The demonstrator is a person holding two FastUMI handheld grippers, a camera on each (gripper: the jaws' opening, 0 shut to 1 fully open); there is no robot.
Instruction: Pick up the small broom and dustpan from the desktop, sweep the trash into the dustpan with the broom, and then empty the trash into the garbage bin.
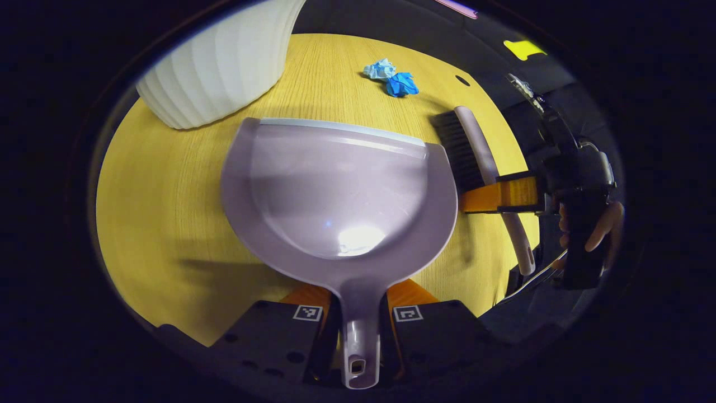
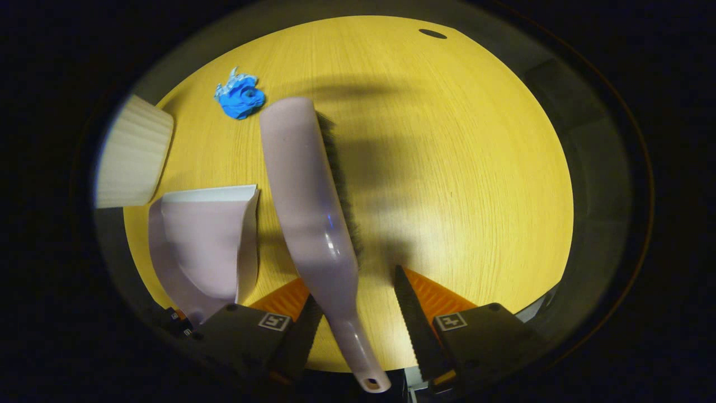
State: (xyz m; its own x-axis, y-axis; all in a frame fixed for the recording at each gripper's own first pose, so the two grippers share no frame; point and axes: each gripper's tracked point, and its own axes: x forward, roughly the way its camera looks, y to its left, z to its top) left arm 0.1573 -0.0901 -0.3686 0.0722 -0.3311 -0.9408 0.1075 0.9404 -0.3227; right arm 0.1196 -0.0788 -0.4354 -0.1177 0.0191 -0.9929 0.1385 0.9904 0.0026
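The left gripper (image 1: 361,313) pinched the dustpan (image 1: 341,190) handle, pan flat mid-table (image 1: 162,212). The right gripper (image 2: 358,313) stood spread, broom (image 2: 305,207) handle between its fingers, near the table's edge.

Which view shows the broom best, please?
The right gripper view: the broom runs lengthwise between that gripper's open fingers, handle to head, bristles along one edge. The left gripper view shows it farther off beside the dustpan, partly covered by the right gripper.
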